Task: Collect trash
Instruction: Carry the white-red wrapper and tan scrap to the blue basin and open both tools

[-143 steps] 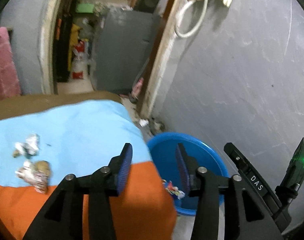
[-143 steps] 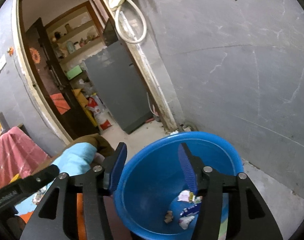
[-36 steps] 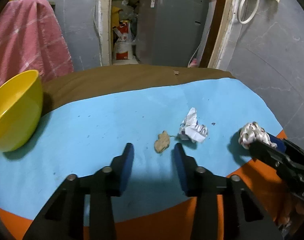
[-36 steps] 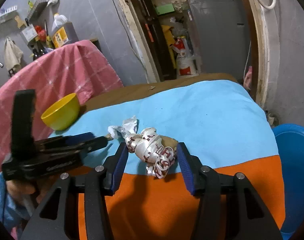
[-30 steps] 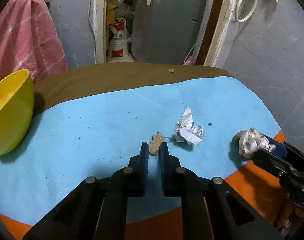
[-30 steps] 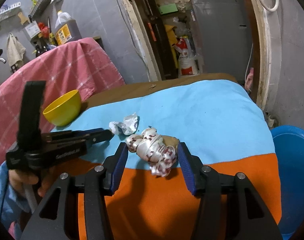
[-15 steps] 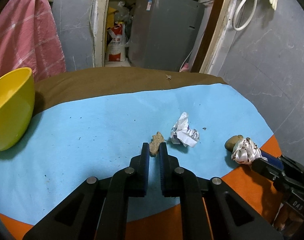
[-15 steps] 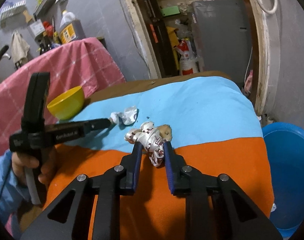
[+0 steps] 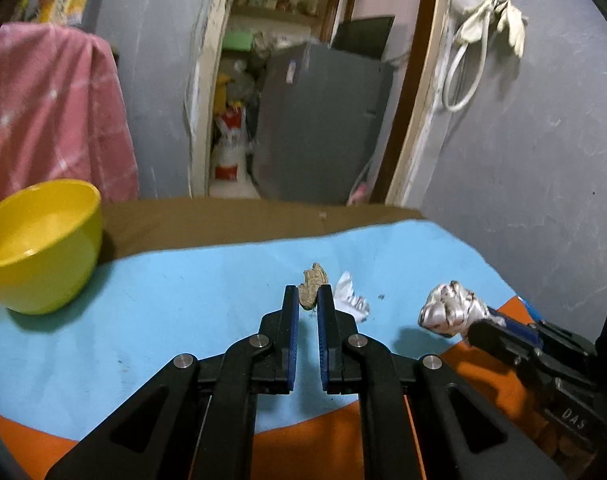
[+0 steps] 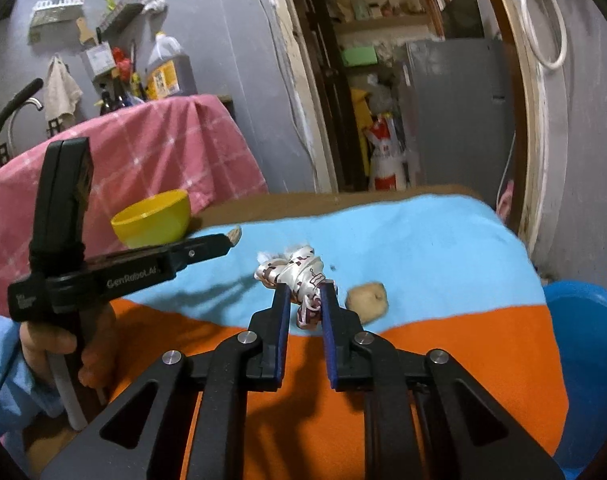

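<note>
Blue cloth, scrap between jaws

a tan scrap sits pinched at centre frame, lifted off the cloth. a crumpled white-and-maroon wrapper sits clamped mid-frame. a crumpled white paper lies right of centre.

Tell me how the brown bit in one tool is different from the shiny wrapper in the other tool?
The brown scrap is dull, rough and little; the shiny wrapper is silvery-white with dark red print, crumpled and bigger. The left tool pinches the scrap; the right tool pinches the wrapper. Both are held up off the blue cloth.
</note>
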{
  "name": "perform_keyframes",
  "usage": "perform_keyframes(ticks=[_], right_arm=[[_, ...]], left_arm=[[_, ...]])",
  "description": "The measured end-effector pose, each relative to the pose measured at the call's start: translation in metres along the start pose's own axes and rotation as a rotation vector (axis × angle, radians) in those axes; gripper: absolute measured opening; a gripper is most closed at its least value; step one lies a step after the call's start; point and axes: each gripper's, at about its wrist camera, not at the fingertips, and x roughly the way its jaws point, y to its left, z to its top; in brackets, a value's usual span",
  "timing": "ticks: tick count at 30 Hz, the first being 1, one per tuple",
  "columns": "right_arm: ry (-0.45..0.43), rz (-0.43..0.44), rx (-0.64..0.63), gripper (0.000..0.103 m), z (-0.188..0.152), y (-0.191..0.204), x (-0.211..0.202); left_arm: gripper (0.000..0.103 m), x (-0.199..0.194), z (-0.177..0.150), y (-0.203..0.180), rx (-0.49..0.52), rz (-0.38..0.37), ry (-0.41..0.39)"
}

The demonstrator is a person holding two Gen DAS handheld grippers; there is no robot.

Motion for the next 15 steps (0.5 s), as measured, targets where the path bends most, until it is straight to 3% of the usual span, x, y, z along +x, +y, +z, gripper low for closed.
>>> perform_keyframes(ticks=[6,15], right_arm=[[-0.175,-0.035,-0.017,0.013,0.01,0.002,-0.029],[-0.42,-0.141,-0.019,0.013,0.018,-0.012,-0.087]], left_arm=[[0.007,-0.032,0.003,-0.029,0.021,0.008,-0.127],[0.007,-0.07,0.024,-0.099,0.1,-0.079,-0.308]])
